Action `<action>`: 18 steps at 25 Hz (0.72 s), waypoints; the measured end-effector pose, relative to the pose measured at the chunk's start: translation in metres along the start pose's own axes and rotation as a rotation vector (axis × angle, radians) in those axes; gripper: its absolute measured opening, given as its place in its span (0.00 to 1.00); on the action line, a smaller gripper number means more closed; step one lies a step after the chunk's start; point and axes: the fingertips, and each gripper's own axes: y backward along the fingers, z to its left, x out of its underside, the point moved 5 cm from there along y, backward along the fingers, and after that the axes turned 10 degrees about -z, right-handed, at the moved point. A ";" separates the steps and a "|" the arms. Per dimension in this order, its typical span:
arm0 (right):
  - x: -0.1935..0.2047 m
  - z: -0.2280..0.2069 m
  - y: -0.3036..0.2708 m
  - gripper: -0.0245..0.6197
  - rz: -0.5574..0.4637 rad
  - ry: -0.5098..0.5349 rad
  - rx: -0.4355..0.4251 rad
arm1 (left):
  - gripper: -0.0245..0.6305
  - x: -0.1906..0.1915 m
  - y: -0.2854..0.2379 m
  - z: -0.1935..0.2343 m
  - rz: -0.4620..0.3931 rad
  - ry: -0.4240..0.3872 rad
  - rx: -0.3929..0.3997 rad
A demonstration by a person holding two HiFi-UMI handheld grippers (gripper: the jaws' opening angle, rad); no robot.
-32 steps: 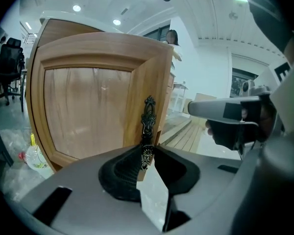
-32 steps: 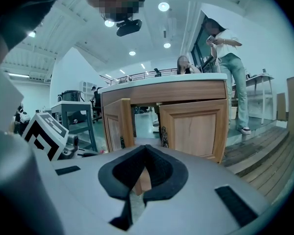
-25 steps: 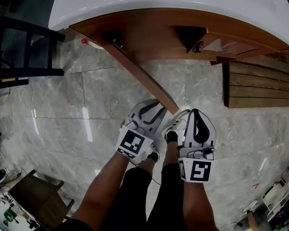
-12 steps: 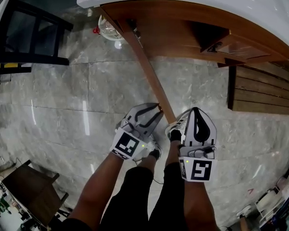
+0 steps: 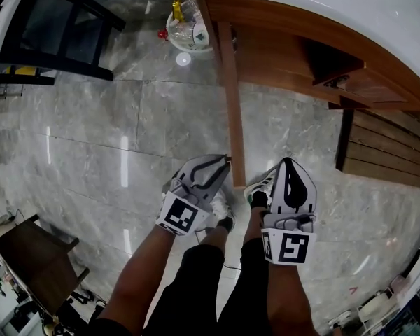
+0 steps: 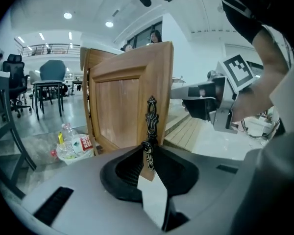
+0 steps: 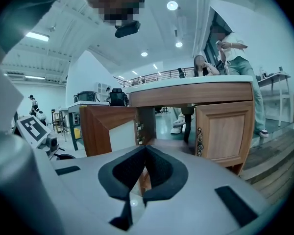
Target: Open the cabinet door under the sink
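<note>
The left gripper, its jaws having just been closing, pinches the ornate dark handle of the open wooden cabinet door; a white tub of bottles sits far left.

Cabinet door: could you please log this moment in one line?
left gripper: jaws just tightened, shut on door handle | cabinet door: swung open | right gripper: shut, empty

No writing was legible anywhere. The red label on the plastic bottle was too small to read.
</note>
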 end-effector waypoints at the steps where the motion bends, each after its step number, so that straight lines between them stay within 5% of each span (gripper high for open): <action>1: -0.001 0.002 -0.002 0.07 -0.002 0.002 -0.008 | 0.16 0.001 0.003 0.002 -0.001 0.000 -0.014; 18: -0.002 0.023 -0.013 0.07 0.000 -0.004 -0.075 | 0.14 0.011 0.039 0.031 0.019 -0.016 -0.201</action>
